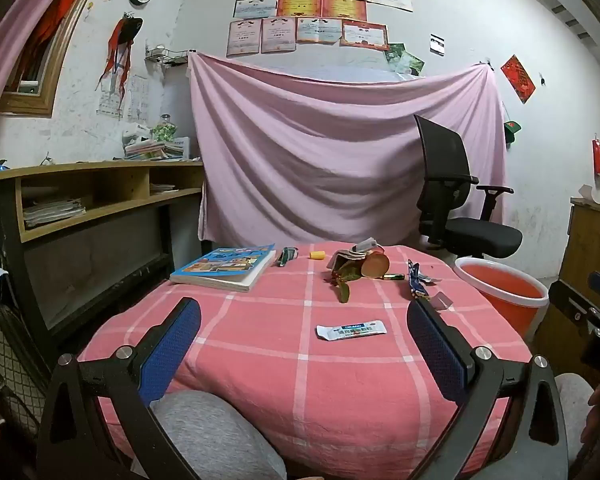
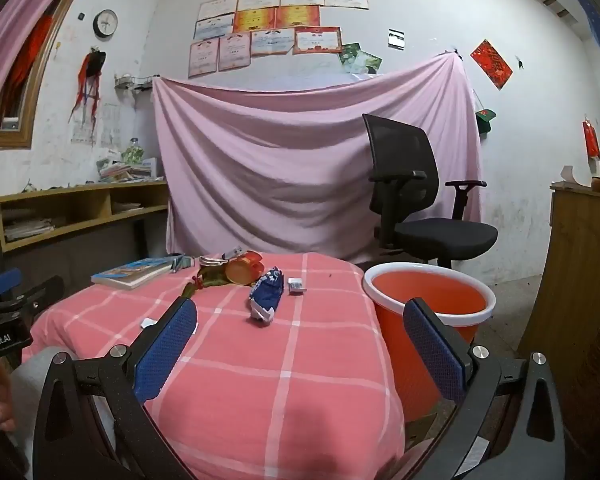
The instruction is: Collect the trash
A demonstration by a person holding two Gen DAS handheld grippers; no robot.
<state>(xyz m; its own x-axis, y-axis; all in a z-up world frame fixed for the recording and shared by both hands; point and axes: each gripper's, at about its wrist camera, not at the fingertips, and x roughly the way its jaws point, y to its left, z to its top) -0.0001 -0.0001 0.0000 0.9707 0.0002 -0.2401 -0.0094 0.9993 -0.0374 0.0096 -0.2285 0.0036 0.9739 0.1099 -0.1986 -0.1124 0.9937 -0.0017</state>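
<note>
A pink checked table (image 1: 260, 360) holds scattered trash. A flat white wrapper (image 1: 351, 330) lies just ahead of my open, empty left gripper (image 1: 304, 344). A pile of leaves, a round tin and wrappers (image 1: 358, 266) sits farther back. A crumpled blue wrapper (image 2: 266, 294) and a small white packet (image 2: 296, 286) lie ahead of my open, empty right gripper (image 2: 300, 340). An orange bucket (image 2: 428, 300) stands on the floor by the table's right edge and also shows in the left wrist view (image 1: 500, 288).
A book (image 1: 226, 266), pens (image 1: 286, 256) and a small yellow object (image 1: 317, 255) lie at the table's back left. A black office chair (image 2: 416, 208) stands behind the bucket. A wooden shelf desk (image 1: 92, 200) is to the left, a wooden cabinet (image 2: 580, 260) to the right.
</note>
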